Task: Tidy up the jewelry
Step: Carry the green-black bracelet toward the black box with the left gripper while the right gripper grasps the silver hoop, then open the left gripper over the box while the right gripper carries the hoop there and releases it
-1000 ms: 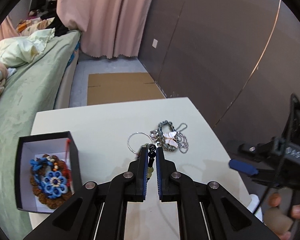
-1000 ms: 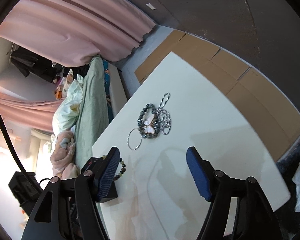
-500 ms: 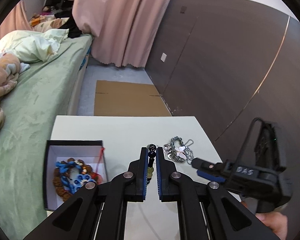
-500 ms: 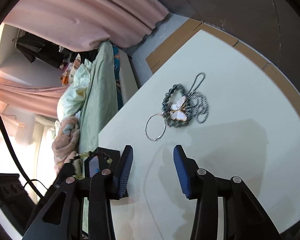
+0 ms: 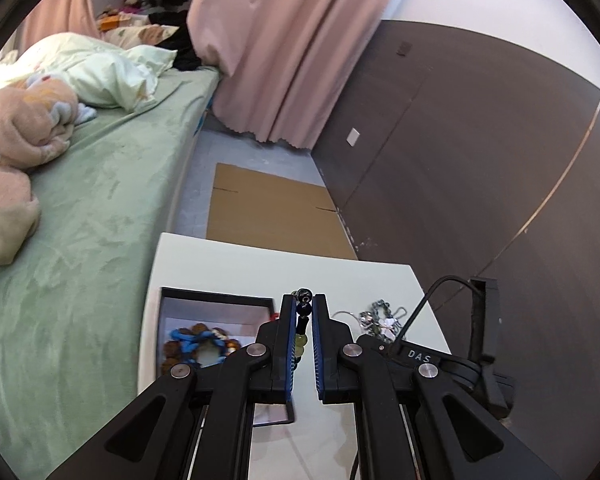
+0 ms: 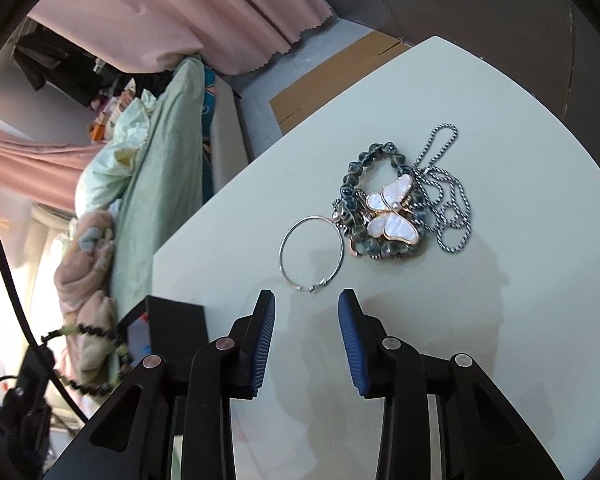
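Observation:
My left gripper (image 5: 303,306) is shut on a bead bracelet (image 5: 302,316) of dark and pale green beads, held above the right edge of a black jewelry box (image 5: 216,294). The box holds a blue flower piece on brown beads (image 5: 198,340). The bracelet also hangs at the left of the right wrist view (image 6: 88,360). My right gripper (image 6: 306,304) is open and empty, just short of a thin silver ring bangle (image 6: 312,254). Beyond it lies a pile: a grey bead bracelet (image 6: 352,176), a white butterfly brooch (image 6: 390,216) and a silver chain (image 6: 448,196).
The pale table (image 6: 500,128) ends close on the right and far sides. A green bed (image 5: 80,208) with bedding runs along the left. Flat cardboard (image 5: 268,208) lies on the floor beyond the table. A dark wall stands to the right.
My left gripper rose and moved left with the bead bracelet, from the pile to above the box. My right gripper narrowed its opening and came closer to the silver bangle.

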Available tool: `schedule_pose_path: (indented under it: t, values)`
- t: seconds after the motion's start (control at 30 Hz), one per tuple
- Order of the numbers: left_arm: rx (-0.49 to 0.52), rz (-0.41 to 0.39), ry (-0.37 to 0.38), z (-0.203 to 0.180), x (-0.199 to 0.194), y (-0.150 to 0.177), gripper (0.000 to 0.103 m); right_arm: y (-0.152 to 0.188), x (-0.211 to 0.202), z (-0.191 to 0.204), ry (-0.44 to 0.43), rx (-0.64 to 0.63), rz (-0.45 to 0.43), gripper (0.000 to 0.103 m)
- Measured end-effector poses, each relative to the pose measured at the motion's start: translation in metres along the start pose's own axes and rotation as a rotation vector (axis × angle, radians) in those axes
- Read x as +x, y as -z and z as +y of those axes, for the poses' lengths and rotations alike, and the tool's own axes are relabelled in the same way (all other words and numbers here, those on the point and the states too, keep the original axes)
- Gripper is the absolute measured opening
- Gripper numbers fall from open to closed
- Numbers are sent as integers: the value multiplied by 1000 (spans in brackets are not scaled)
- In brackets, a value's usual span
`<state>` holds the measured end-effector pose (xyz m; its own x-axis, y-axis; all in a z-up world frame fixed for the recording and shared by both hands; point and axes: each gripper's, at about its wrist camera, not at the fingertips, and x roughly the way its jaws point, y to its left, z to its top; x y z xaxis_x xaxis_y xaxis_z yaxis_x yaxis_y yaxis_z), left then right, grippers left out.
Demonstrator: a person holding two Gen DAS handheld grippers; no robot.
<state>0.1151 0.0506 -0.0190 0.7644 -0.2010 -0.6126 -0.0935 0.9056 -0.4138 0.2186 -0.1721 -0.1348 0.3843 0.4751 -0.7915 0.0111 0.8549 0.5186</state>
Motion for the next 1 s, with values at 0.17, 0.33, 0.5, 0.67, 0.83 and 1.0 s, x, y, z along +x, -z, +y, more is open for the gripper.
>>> schedule_pose_path:
  t: [0.17, 0.33, 0.5, 0.67, 0.83, 1.0]
  values:
    - [-34, -2, -12, 13, -4, -4, 8, -5, 10, 5, 76, -34, -6, 34]
    - [-68, -4, -25, 23, -5, -6, 8, -8, 14, 14, 162, -92, -23, 29]
    - [-81, -2, -37, 26, -4, -7, 8, -6, 18, 31, 276, -190, -30, 29]
    - [-82, 8, -49, 25, 2, -6, 8, 1, 19, 43, 385, -296, -39, 16]
    - [-90, 23, -66, 28, 7, -5, 8, 0, 9, 32, 318, -271, -3, 4]
    - [-135, 65, -67, 37, 13, -5, 8, -3, -3, 11, 176, -156, 13, 4]
